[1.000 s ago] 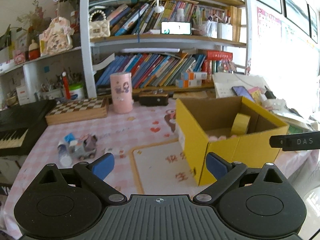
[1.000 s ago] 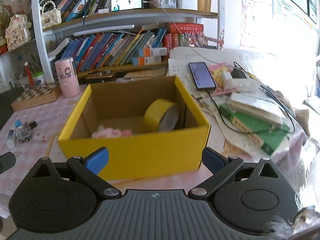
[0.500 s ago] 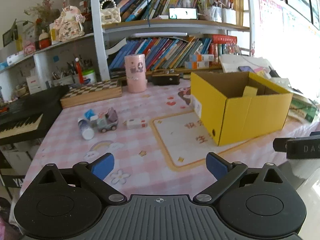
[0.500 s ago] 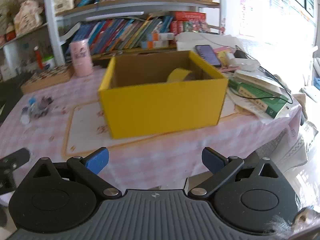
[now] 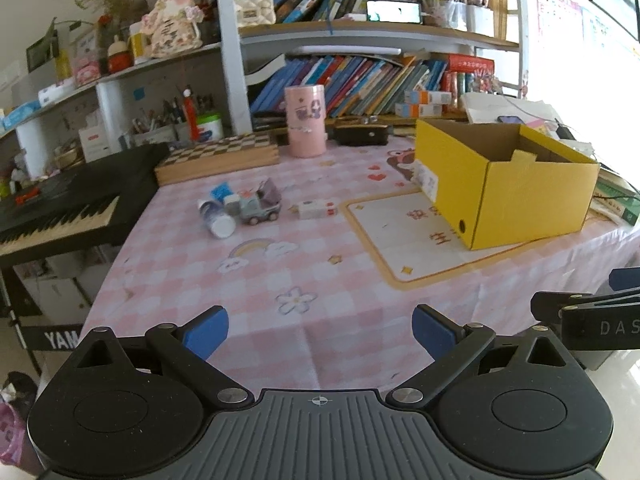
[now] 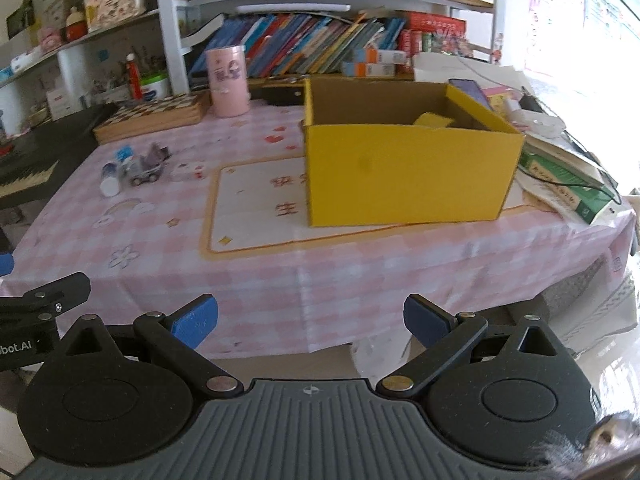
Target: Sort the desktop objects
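Both grippers hovering, jaws spread wide, empty.
The left gripper (image 5: 320, 330) and right gripper (image 6: 310, 320) are sitting side by side, both pointing forward.

box (image 6: 408, 176): yellow | tablecloth (image 5: 320, 280): pink-white check | cup (image 5: 305, 126): pink

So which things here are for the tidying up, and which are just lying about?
For the job:
yellow box
toy car
small bottle
little white box

Just lying about:
pink canister
chessboard box
keyboard
phone
green book
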Available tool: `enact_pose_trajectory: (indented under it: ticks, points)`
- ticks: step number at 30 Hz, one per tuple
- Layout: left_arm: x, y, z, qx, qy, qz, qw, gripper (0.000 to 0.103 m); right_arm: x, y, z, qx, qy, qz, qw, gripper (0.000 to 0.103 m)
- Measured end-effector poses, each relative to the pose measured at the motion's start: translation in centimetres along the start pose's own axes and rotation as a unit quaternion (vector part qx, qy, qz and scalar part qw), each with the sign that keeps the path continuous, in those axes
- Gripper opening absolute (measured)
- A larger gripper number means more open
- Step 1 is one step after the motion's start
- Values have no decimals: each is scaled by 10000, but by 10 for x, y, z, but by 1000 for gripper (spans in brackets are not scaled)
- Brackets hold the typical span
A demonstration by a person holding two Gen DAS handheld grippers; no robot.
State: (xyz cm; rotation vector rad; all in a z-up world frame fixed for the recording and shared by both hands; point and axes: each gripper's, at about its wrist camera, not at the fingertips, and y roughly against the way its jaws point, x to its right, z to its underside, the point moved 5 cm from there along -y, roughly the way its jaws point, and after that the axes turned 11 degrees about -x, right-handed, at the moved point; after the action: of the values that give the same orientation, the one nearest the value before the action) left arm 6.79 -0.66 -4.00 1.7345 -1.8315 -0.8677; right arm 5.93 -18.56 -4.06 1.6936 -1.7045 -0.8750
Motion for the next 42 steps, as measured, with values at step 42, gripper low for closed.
enact_pose_trajectory:
  ticks: [42]
  points:
    - [-96,19,22,147,521,-488,9973,100,-124,-2,-7,175,1034,-769,9915,91]
